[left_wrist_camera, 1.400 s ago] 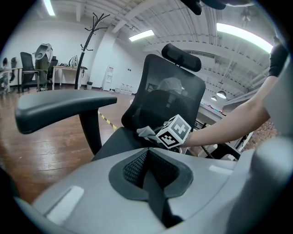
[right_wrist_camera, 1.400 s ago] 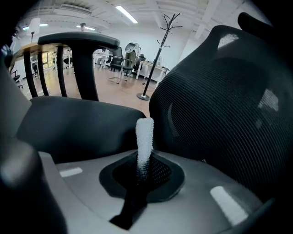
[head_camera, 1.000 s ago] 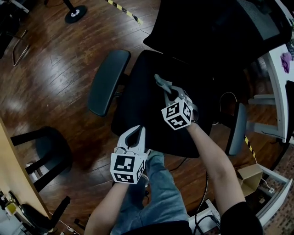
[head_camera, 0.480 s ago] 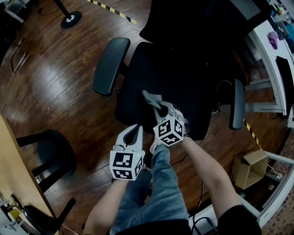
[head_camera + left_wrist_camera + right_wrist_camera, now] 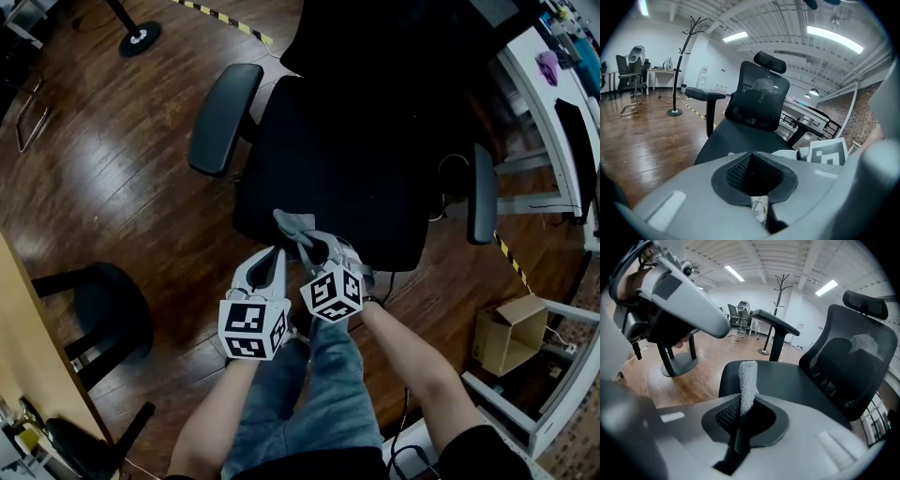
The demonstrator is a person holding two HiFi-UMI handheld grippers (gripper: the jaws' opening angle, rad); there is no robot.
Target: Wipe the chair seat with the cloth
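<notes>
The black office chair seat [image 5: 347,169] fills the middle of the head view. My right gripper [image 5: 314,246] hovers at the seat's front edge, shut on a grey cloth [image 5: 292,225] that sticks out past its jaws. In the right gripper view the cloth [image 5: 748,378] stands up between the jaws of the right gripper [image 5: 745,404], over the seat [image 5: 792,380]. My left gripper [image 5: 276,255] sits just left of it, shut and empty, off the seat's front corner. The left gripper [image 5: 752,157] faces the seat [image 5: 736,136] and the mesh backrest [image 5: 759,101].
Two grey armrests [image 5: 223,117] [image 5: 483,204] flank the seat, with the tall backrest [image 5: 394,37] beyond. A black stool [image 5: 103,314] stands at left on the wood floor. A cardboard box [image 5: 511,333] and a white desk [image 5: 553,112] stand at right. My knee is below the grippers.
My right gripper has drawn the cloth back across the seat from its middle to the front edge, ending beside the left gripper. The left gripper has hardly moved.
</notes>
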